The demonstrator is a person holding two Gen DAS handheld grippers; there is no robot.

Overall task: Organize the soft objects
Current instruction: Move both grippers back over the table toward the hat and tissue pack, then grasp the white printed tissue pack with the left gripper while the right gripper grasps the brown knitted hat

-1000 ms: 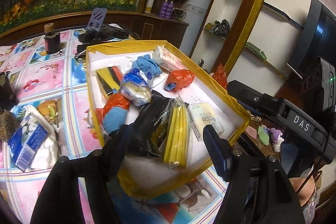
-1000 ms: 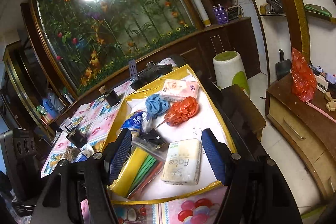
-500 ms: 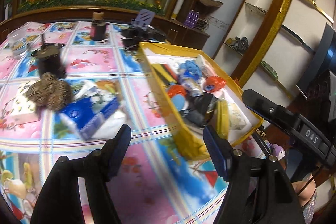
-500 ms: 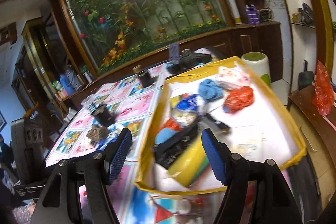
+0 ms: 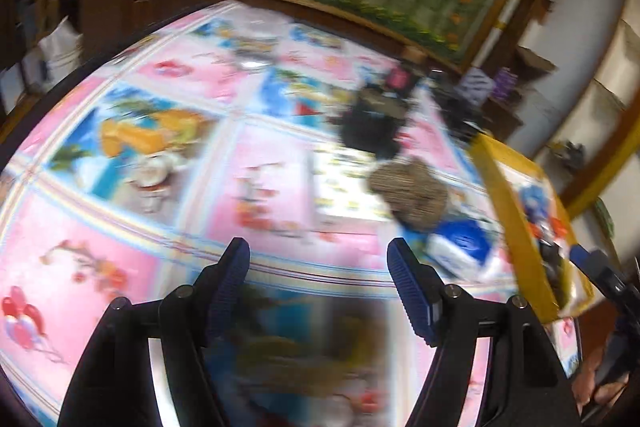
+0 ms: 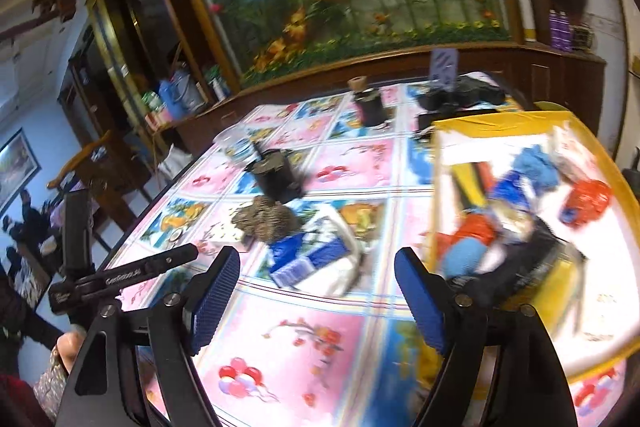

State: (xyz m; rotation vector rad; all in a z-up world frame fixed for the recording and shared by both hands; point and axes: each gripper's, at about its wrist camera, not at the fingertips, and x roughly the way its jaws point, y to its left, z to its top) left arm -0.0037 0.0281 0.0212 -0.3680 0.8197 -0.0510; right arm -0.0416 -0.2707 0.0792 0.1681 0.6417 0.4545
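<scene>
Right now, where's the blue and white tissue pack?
The tissue pack lies on the tablecloth, outside the yellow box. In the right wrist view it is left of the box, just in front of the brown scrubby ball.

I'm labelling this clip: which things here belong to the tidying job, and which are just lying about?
Job:
yellow-rimmed cardboard box
blue-and-white soft plastic pack
brown bristly bundle
open right tool

Lying about:
black cylindrical pot
small dark jar with cork-coloured top

Pink-and-blue pictured tablecloth (image 6: 320, 327), yellow-rimmed box (image 6: 500, 121) (white inside).
</scene>
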